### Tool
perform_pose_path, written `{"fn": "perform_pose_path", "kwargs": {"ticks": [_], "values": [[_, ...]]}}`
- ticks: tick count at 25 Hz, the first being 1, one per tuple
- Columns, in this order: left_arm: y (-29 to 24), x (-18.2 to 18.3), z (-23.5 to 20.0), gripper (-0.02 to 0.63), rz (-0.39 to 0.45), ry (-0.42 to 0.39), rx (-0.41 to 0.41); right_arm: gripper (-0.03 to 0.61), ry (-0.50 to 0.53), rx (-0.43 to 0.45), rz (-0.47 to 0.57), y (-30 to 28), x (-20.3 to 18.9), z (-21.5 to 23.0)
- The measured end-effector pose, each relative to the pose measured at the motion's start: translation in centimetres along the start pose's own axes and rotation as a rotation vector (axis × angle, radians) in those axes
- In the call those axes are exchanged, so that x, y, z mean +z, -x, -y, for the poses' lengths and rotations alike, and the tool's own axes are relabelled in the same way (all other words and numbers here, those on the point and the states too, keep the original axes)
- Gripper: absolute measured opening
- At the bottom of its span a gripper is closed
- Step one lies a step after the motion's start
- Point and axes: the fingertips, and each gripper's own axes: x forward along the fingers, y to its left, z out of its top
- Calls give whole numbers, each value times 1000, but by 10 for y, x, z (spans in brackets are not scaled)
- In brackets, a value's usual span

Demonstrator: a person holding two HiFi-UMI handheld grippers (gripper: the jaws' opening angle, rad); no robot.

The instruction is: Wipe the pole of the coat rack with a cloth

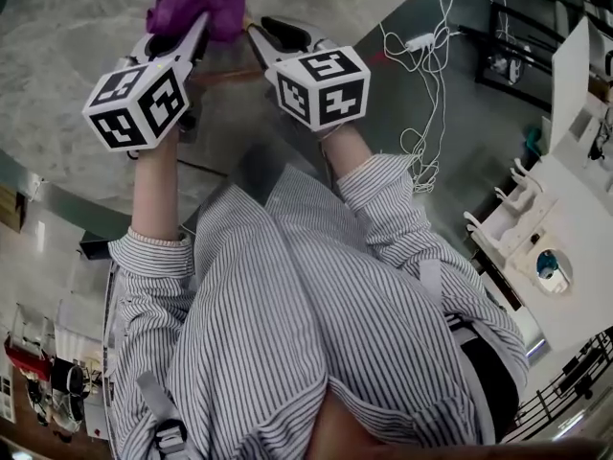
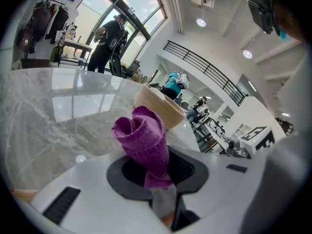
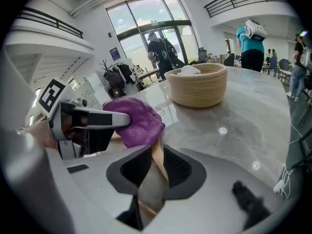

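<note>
Pole of the coat rack, a slim pale wooden rod (image 3: 157, 151), lies low over a broad grey marble worktop (image 3: 243, 111). It runs across in front of the person, and only a short stretch of it shows in any view. Farther back on the same worktop stands a round tan woven bowl (image 3: 197, 84), well apart from the work.

The right claw (image 3: 157, 167) is closed on the rod, its two dark pads pressing it from either side, apparently to steady it. The left claw (image 2: 155, 172) is clamped on a purple knitted cloth (image 2: 144, 140). The cloth stands up out of the pads in a loose rolled bunch. In the right gripper view that bunch sits just beyond the right claw and seems to rest against the rod, so wiping looks to be under way or about to begin.

Several things could go wrong from here. The two claws are very near each other, so a stroke towards the right one would knock them together. The cloth is pinched only by its lower end, and drag along the wood might pull it free or fold it aside. The hard tip of the left claw would then scrape the rod. A thin round rod held at one point may also twist or slide under sideways pressure.
</note>
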Motion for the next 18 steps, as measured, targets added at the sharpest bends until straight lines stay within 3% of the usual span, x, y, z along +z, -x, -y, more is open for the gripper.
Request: {"fn": "perform_pose_path", "kwargs": {"ticks": [5,10,18], "values": [[-1,0,-2,91,14,21,-9,76,22,20,-21,-11,-1,-2],[0,1,-5,91,25,38,-4,30,112,-26,-81,-15,-4,0],[1,-1,-11,91,29,58,6,20,139,-24,-106,-16,-5,-2]]}}
